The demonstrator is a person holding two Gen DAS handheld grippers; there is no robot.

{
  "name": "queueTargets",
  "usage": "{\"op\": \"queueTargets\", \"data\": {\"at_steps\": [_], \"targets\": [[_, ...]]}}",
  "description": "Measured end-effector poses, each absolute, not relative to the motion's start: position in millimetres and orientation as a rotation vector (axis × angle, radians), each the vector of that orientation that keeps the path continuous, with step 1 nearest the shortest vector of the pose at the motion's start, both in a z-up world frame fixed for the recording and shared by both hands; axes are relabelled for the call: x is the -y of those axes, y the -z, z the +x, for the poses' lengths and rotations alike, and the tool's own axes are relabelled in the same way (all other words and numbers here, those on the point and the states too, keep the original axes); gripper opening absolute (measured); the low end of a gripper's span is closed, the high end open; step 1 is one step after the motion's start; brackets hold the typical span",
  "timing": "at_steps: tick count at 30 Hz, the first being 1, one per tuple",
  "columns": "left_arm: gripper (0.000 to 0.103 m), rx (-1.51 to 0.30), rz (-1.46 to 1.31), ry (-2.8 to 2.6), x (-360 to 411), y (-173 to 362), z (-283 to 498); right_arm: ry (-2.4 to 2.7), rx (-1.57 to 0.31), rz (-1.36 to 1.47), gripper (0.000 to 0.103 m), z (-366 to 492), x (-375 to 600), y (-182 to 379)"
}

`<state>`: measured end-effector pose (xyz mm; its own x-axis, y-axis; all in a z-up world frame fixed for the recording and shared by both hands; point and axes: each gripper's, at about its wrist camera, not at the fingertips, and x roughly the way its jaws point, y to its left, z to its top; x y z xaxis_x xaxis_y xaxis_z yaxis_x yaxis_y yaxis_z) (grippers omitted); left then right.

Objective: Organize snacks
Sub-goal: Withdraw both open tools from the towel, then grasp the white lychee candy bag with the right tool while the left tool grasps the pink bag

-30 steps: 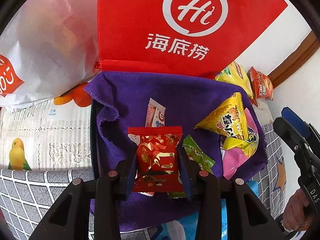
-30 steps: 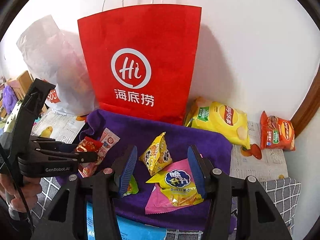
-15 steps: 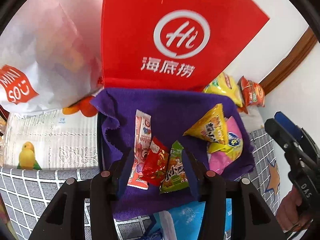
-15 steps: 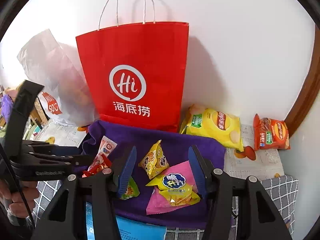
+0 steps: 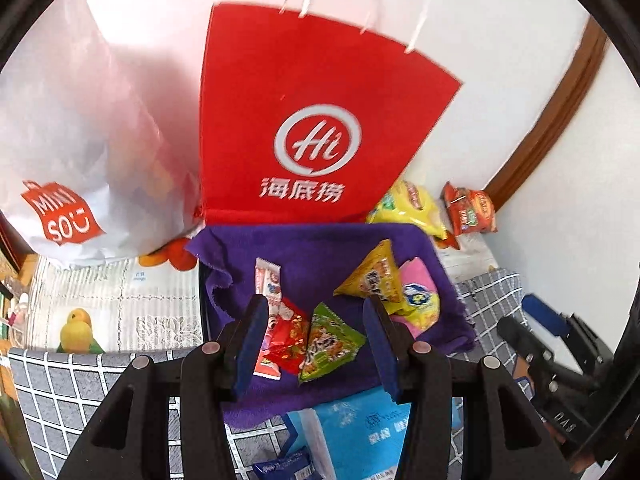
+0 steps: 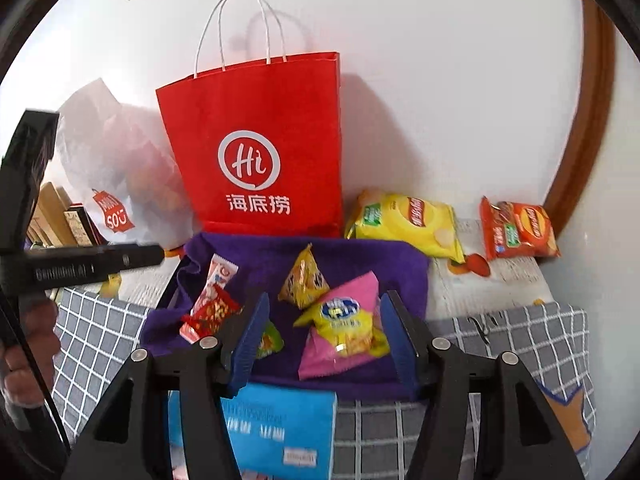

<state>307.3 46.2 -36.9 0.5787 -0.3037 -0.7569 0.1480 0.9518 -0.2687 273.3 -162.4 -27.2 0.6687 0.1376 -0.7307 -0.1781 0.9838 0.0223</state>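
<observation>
The red packet [image 5: 289, 338] gripped a second ago has been let go and now lies on the purple cloth [image 5: 320, 256], against the green packet [image 5: 328, 344], while the left tongs [image 5: 316, 344] have been raised above both with the jaws parted and empty. The right tongs [image 6: 324, 340], tilted steeply downward, are held over the pink packet [image 6: 344, 324]; their jaws have just been widening, nothing pressed between them.

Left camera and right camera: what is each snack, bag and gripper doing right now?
left gripper: open, empty.
right gripper: open, empty.
red paper bag: upright against the wall.
white plastic bag: bulging, leaning.
red snack packet: lying on the purple cloth.
green packet: lying flat.
pink packet: lying flat.
yellow chip bag: sealed, off the cloth.
</observation>
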Motion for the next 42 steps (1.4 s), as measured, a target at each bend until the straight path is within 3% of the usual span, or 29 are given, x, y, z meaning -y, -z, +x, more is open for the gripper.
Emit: {"op": "queueTargets", "data": {"at_steps": [9, 17, 29, 42], "targets": [[0.051, -0.814, -0.125, 0.286, -38.8, -2.0, 268.2, -0.132, -0.807, -0.051, 0.059, 224.1, 180.3, 14.1], [0.053, -0.836, -0.126, 0.309, -33.9, -4.2, 233.8, -0.179, -0.859, -0.027, 0.06, 194.6, 185.3, 15.5], [0.053, -0.924, -0.16, 0.202, -61.8, 38.5, 187.2, -0.224, -0.874, -0.072, 0.06, 153.8, 163.2, 36.9], [0.053, -1.013, -0.19, 0.129, -91.3, 81.3, 154.4, -0.273, -0.989, -0.06, 0.059, 134.1, 148.1, 96.7]]}}
